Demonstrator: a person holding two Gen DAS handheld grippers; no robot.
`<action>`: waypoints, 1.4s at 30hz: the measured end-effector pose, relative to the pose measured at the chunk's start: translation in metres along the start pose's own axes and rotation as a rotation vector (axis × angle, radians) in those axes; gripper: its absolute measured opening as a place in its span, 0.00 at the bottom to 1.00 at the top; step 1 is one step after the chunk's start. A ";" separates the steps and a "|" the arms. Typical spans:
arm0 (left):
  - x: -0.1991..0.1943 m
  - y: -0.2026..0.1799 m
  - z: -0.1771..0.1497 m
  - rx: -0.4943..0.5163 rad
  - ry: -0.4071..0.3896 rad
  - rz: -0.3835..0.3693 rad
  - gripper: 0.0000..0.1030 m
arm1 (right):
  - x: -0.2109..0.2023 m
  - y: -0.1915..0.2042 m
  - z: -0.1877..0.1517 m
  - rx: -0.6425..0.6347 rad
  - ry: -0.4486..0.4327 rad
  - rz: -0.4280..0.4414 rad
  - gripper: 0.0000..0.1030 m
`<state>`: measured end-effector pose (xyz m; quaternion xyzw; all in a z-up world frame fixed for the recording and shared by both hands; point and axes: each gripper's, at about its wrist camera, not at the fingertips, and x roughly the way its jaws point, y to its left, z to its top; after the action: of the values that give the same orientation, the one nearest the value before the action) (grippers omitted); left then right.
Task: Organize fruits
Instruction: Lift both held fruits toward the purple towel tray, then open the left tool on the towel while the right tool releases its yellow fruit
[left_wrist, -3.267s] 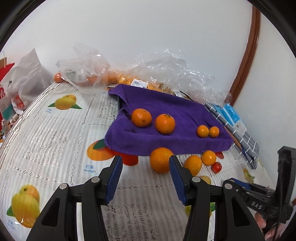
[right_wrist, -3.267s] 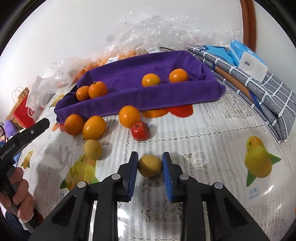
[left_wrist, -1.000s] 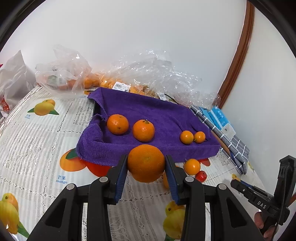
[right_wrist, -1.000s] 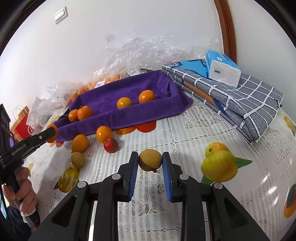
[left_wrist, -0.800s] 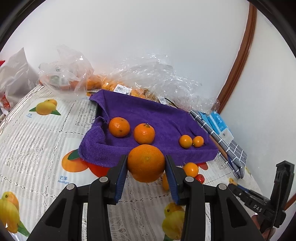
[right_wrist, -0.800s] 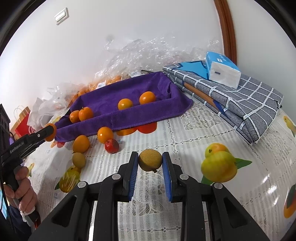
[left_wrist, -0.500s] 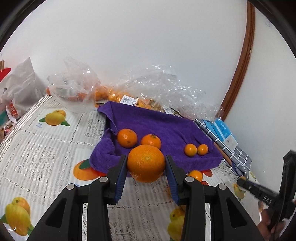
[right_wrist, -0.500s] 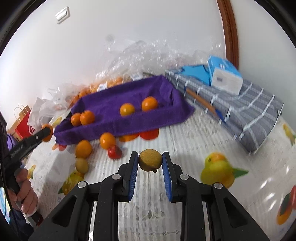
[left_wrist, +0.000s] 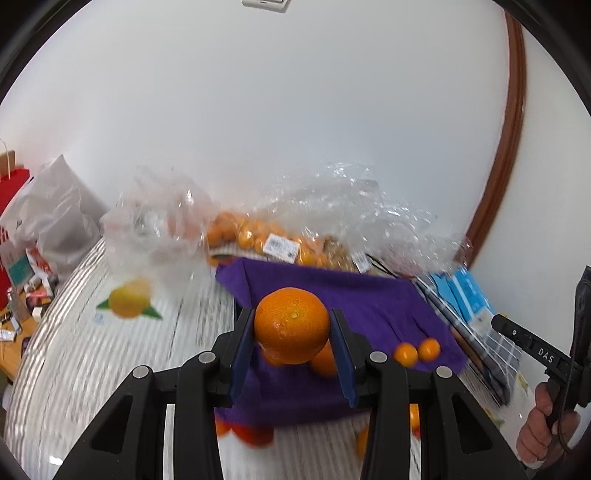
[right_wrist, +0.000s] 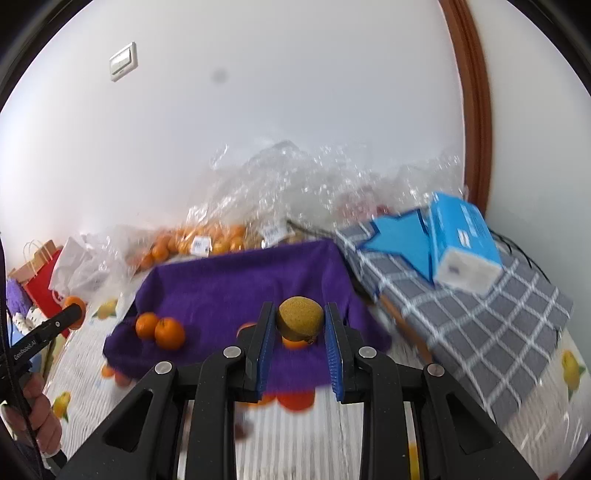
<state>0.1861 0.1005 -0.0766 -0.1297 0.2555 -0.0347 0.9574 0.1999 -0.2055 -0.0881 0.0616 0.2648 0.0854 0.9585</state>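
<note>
1. The left gripper (left_wrist: 292, 349) is clenched on a large orange (left_wrist: 291, 325), its blue pads pressing both sides of the fruit, which hangs in the air in front of the purple towel (left_wrist: 369, 295).
2. The right gripper (right_wrist: 298, 343) grasps a small yellow-brown fruit (right_wrist: 300, 318) between its blue pads, also lifted clear of the desk (right_wrist: 303, 435) and over the towel's near edge.
3. On the purple towel lie two small oranges (left_wrist: 416, 350) at the right and two larger oranges (right_wrist: 159, 331) at the left, each pair touching.
4. A few more orange and red fruits sit on the desk just under the towel's near edge, blurred.
5. Far behind the towel, clear plastic bags (right_wrist: 280, 192) hold many small oranges against the wall.
6. To the right lies a folded grey checked cloth (right_wrist: 480, 306) with a blue tissue pack (right_wrist: 461, 243) resting on it.
7. The person's hand (left_wrist: 543, 432) grips the right gripper's handle at the right edge of the left wrist view.
</note>
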 end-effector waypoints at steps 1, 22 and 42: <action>0.007 0.000 0.003 -0.010 0.000 -0.002 0.37 | 0.007 0.002 0.004 -0.007 -0.008 0.006 0.26; 0.064 0.002 -0.019 -0.035 0.063 -0.001 0.37 | 0.093 -0.038 -0.017 0.100 0.129 0.013 0.26; 0.077 -0.019 -0.033 0.045 0.129 -0.006 0.37 | 0.101 -0.038 -0.021 0.105 0.165 -0.012 0.29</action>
<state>0.2370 0.0644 -0.1358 -0.1063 0.3154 -0.0518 0.9416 0.2791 -0.2208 -0.1626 0.1030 0.3474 0.0703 0.9294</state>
